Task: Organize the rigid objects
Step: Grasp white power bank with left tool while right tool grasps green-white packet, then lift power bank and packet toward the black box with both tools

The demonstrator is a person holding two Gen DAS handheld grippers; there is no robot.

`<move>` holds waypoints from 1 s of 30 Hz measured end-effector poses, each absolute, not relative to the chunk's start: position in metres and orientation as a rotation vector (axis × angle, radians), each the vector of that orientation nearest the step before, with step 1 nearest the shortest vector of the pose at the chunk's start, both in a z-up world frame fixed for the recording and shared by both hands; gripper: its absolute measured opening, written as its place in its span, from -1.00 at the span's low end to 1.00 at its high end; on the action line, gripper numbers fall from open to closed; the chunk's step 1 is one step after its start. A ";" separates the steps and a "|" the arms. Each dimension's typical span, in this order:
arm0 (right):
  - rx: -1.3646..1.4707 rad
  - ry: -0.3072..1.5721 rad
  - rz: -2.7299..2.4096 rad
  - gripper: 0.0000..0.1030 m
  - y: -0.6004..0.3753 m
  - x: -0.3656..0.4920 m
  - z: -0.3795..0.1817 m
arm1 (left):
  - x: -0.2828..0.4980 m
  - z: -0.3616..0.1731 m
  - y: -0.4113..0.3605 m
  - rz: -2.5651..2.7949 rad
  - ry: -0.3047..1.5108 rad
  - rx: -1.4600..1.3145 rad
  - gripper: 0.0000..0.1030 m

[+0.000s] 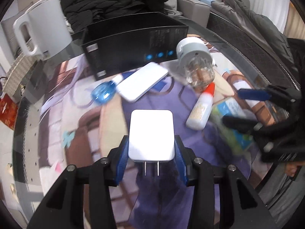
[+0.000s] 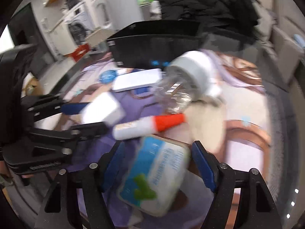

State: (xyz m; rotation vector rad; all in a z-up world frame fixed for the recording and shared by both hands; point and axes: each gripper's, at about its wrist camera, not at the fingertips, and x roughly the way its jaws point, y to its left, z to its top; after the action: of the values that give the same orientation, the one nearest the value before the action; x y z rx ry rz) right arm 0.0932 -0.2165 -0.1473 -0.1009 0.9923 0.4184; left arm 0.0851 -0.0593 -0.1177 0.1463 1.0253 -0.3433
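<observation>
Left tongs (image 1: 151,152) pinch white charger (image 1: 151,133), prongs toward camera. Right tongs (image 2: 158,164) spread around pack (image 2: 154,173), not gripping. Glue bottle (image 2: 148,126) just ahead; black box (image 1: 133,43) beyond.

A glass table (image 1: 21,114) carries a printed mat (image 1: 80,103) under both tongs. Ahead of the left tongs, black coats (image 1: 106,3) are heaped in front of a grey sofa (image 1: 192,5). To their right a chair (image 1: 247,43) bears a grey jacket (image 1: 253,21). Far left of the right tongs stand a washer (image 2: 78,22) and white walls, above a pale floor (image 2: 55,72).
</observation>
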 end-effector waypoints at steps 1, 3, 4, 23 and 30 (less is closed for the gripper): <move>-0.088 0.983 0.382 0.46 -0.221 0.089 -0.144 | 0.082 -0.119 -0.057 -0.338 1.023 0.150 -0.15; -0.041 0.989 0.374 0.46 -0.226 0.082 -0.141 | 0.077 -0.122 -0.054 -0.323 1.033 0.157 -0.14; -0.021 1.006 0.388 0.46 -0.224 0.080 -0.142 | 0.078 -0.122 -0.055 -0.320 1.036 0.155 -0.11; -0.136 0.968 0.433 0.13 -0.205 0.078 -0.142 | 0.090 -0.108 -0.055 -0.314 1.002 0.188 -0.16; -0.132 0.936 0.448 0.13 -0.200 0.072 -0.131 | 0.088 -0.093 -0.052 -0.296 0.953 0.163 -0.16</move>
State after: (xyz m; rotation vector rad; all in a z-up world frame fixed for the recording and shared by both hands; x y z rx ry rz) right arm 0.0719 -0.1999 -0.1307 -0.1323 0.9356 0.4477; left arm 0.0879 -0.0521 -0.0931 0.1627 0.9529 -0.2957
